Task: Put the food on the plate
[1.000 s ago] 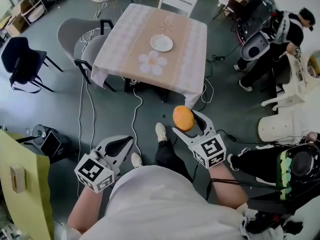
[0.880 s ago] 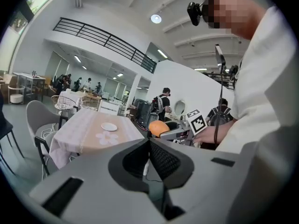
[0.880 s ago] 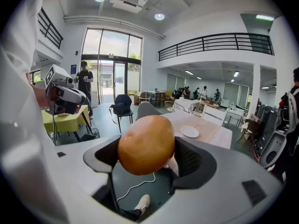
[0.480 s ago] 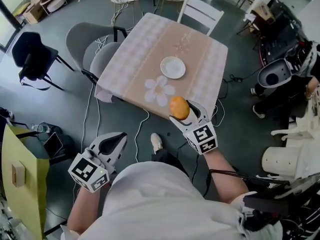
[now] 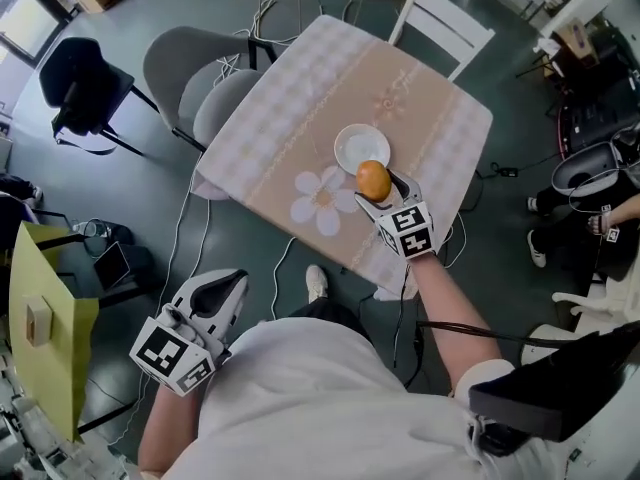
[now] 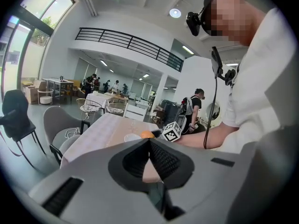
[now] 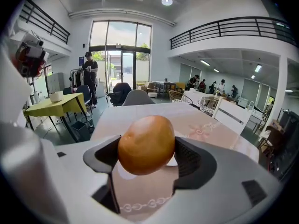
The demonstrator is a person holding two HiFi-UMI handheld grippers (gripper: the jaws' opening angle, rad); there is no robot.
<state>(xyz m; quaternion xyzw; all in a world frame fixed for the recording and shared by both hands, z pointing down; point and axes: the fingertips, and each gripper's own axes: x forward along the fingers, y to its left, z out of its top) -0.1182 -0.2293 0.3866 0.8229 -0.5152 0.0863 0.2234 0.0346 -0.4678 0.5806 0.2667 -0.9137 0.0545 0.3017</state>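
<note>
One smooth, oval, orange-brown food item (image 7: 145, 144)

- A big open hall, half workspace, half café: balcony railing (image 7: 233, 29) overhead, tall glass doors (image 7: 122, 66).
- Cloth-covered table (image 5: 290, 128), grey chairs (image 5: 185, 73), cables (image 5: 181, 230) trailing across the floor (image 5: 100, 198).

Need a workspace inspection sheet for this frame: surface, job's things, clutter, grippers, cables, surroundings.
Surface: table, pale checked cloth with a flower print.
Job's things: food held in right gripper, over the near rim of the plate in head view; plate bare.
Clutter: nothing seen.
Grippers: right gripper shut on food; left gripper shut, empty, low by the person's side.
Cables: white cable on floor by table; black cable along right arm.
Surroundings: grey chairs, white chair, black chair, yellow table.
</note>
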